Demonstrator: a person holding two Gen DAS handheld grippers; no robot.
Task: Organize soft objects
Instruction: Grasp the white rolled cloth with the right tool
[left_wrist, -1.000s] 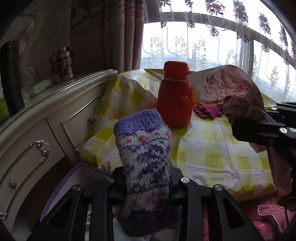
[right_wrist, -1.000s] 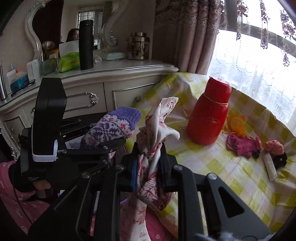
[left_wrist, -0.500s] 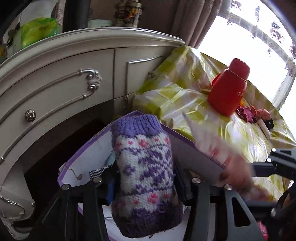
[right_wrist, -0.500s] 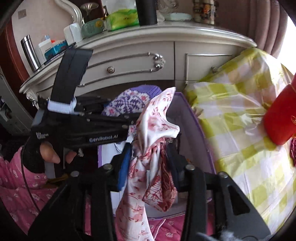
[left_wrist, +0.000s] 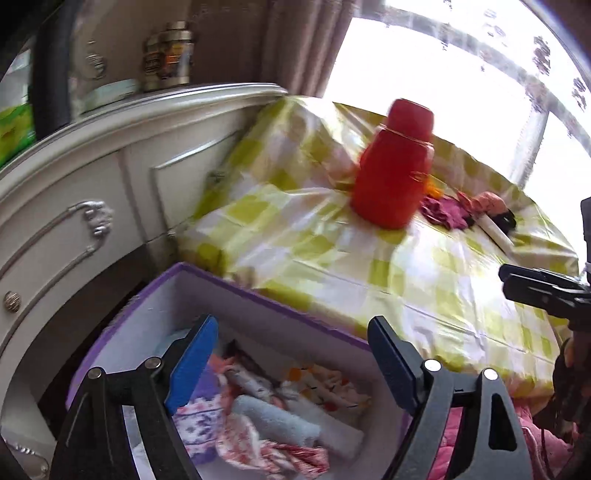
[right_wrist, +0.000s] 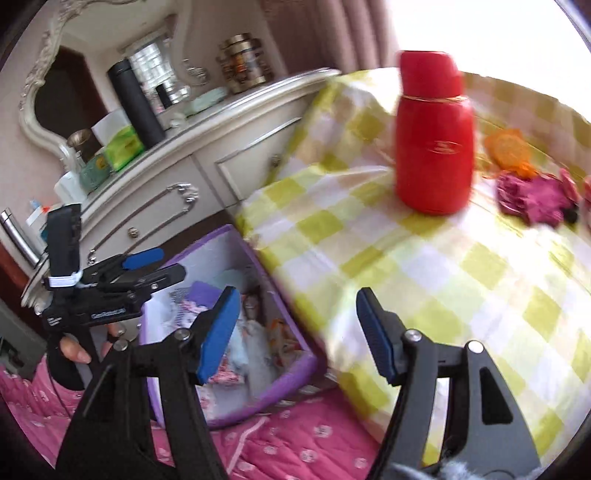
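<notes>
My left gripper (left_wrist: 291, 325) hangs over the purple box (left_wrist: 258, 291), its jaws opening and nothing between them. In the box lie the purple knitted sock (left_wrist: 195, 424), the red-and-white floral cloth (left_wrist: 280, 454) and a pale blue rolled towel (left_wrist: 273, 421). My right gripper (right_wrist: 297, 295) is just right of the box (right_wrist: 295, 373), over the table's edge, its jaws also opening and bare. In the right wrist view the left gripper (right_wrist: 166, 264) is held by a hand (right_wrist: 74, 350) above the box's left side. A magenta cloth (right_wrist: 535, 199) lies on the table.
A red flask (right_wrist: 434, 140) stands on the yellow checked tablecloth (right_wrist: 443, 277), with an orange item (right_wrist: 509, 147) behind it. A cream dresser (right_wrist: 184, 173) with bottles and jars rises behind the box. Pink quilted fabric (right_wrist: 277, 435) lies under the box.
The left gripper let go of the knitted sock and the right let go of the floral cloth. Both pieces now lie in the box, and both grippers stand wide.
</notes>
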